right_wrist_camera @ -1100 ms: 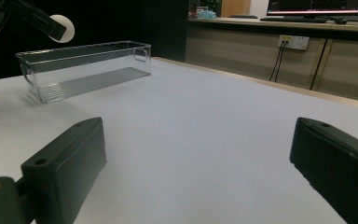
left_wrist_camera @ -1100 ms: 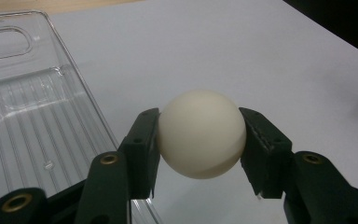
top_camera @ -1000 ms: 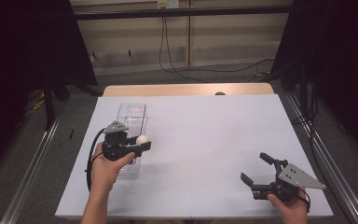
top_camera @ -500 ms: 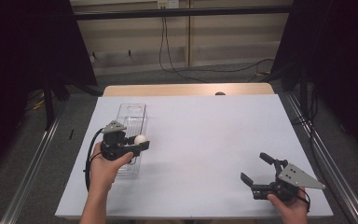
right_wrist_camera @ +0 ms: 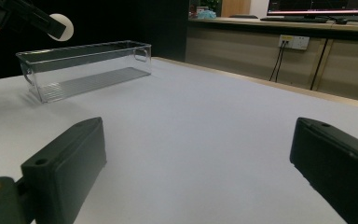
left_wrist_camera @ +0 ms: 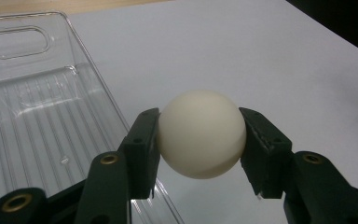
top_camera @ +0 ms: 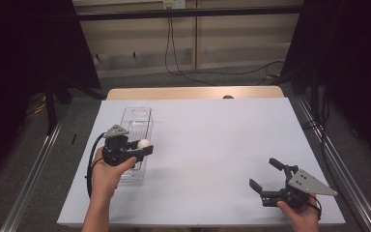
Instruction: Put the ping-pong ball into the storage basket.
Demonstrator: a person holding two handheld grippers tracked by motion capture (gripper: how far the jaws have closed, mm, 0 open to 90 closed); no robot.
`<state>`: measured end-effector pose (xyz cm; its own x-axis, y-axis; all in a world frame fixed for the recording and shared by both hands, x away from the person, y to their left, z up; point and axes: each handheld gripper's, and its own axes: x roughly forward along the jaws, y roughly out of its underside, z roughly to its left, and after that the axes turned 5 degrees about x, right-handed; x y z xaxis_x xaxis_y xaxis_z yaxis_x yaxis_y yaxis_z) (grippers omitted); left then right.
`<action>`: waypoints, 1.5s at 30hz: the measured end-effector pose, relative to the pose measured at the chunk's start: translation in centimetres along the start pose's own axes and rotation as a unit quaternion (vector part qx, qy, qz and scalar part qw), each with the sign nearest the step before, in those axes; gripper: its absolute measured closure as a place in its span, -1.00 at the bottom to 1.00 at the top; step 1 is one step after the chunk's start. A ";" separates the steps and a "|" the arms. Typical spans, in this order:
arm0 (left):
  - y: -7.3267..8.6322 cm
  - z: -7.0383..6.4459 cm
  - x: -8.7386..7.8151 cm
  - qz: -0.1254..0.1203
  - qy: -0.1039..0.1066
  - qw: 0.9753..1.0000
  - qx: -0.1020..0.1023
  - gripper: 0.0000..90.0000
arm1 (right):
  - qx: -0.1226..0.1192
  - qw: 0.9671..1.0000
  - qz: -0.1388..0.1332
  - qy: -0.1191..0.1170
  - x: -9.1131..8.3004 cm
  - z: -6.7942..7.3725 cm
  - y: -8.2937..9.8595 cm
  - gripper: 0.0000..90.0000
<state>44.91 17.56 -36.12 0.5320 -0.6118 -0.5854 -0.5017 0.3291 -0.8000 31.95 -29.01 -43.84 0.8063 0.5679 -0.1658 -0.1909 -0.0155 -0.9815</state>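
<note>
A cream-white ball is clamped between the two black jaws of my left gripper. In the high view that ball hangs over the right rim of a clear plastic bin at the table's left, with the left gripper shut on it. The bin lies empty below and to the left of the ball. At the front right of the table my right gripper stands open, nothing between its jaws. From the right gripper view the bin and ball show far off.
A white table carries everything, with a wooden strip along its far edge. Metal rails run along both sides of the table. Cables hang on the back wall. Dark curtains stand left and right.
The left gripper with the ball has drifted slightly, staying above the bin's right edge. The right gripper has barely shifted.
</note>
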 end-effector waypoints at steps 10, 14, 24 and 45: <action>0.1 0.2 0.1 -0.002 -0.002 1.000 -0.007 0.13 | 0.000 1.000 -0.001 0.000 0.0 0.0 0.0 -0.94; 0.2 0.3 0.0 -0.003 -0.005 1.000 -0.006 0.13 | 0.000 1.000 0.000 0.000 0.0 0.0 0.0 -0.94; 0.3 0.6 0.0 0.004 -0.012 1.000 -0.004 0.13 | -0.001 1.000 -0.001 0.000 0.0 0.0 0.0 -0.94; 0.4 1.0 -0.3 0.002 -0.020 1.000 -0.003 0.13 | -0.001 1.000 -0.001 -0.001 0.0 0.0 0.0 -0.94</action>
<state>45.20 18.56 -36.41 0.5573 -0.5807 -0.5935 -0.5077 0.3273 -0.7970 31.94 -29.01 -43.79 0.8058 0.5692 -0.1633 -0.1878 -0.0160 -0.9821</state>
